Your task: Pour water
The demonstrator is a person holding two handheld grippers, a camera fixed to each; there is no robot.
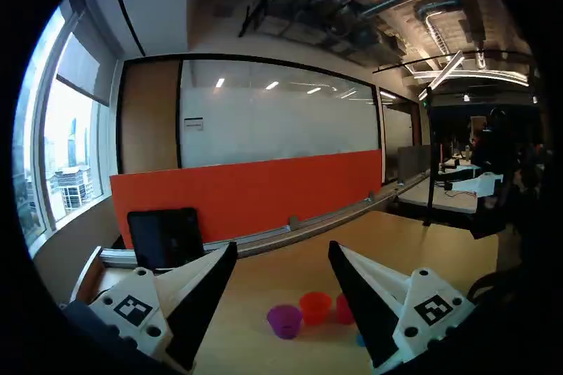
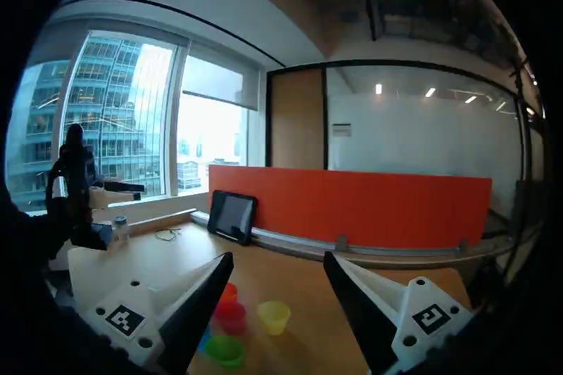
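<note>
Cups, left gripper view: three can be counted low in the centre of the frame, standing on the wooden table [image 1: 422, 241]: a purple cup [image 1: 285, 321] nearest, an orange cup [image 1: 314, 307] just behind it, and a red cup [image 1: 343, 309] to the right.
Hidden there: the red cup is half covered by the right-hand finger. A blue sliver [image 1: 360, 340] below it is too small to name.
Cups, right gripper view: four can be counted at the lower centre: a yellow cup [image 2: 273, 316] standing in the open, with a green cup [image 2: 225, 350], a red one [image 2: 231, 315] and an orange one [image 2: 227, 293] bunched to its left.
Hidden there: the left-hand finger cuts off the bunch. A bit of blue [image 2: 204, 340] peeks out beside the green cup.
Contents: whether any cup holds water cannot be told.
Left gripper [image 1: 281, 245]: fingers spread wide, nothing between them, held above the cups.
Right gripper [image 2: 278, 255]: also spread wide and empty, clear of the cups.
Bottle: one small clear bottle [image 2: 121, 229] stands on the table at the middle left of the right gripper view, well apart from the cups; its contents are hard to make out.
Tablet: one dark tablet [image 2: 232, 214] leans at the table's far edge.
Partition: one orange partition [image 2: 366, 206] runs behind the table.
Window: one large window [image 2: 119, 122] fills the upper left of the right gripper view.
Left edge: a dark shape [image 2: 70, 192] is too shadowed to identify.
</note>
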